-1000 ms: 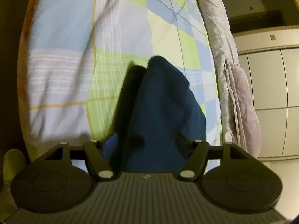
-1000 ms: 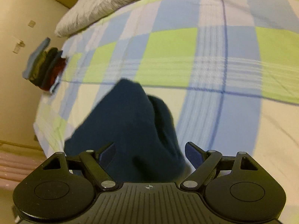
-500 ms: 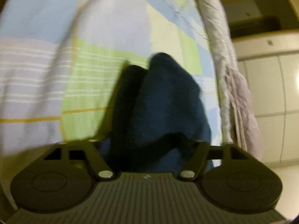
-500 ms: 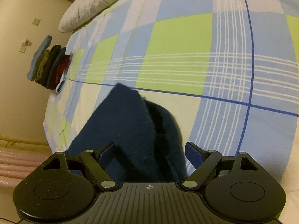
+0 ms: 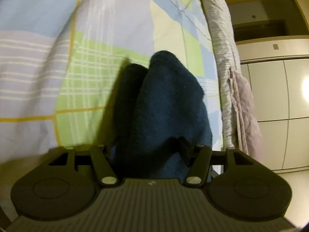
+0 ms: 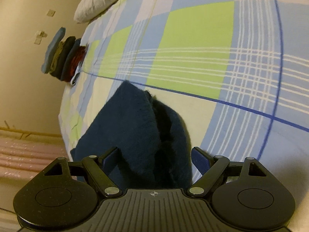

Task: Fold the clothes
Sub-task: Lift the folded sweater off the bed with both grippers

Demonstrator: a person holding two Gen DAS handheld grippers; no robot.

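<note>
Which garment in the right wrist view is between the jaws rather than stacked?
The dark blue fleece garment, hanging bunched between the jaws; the others sit in a folded pile at the bed's far edge.

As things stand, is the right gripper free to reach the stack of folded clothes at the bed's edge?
Probably not: the right gripper has the dark blue garment between its fingers, and the stack lies well beyond.

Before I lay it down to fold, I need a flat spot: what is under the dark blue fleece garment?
The dark blue fleece garment hangs over the blue, green and cream checked bedsheet. The sheet directly beneath the cloth is hidden.
</note>
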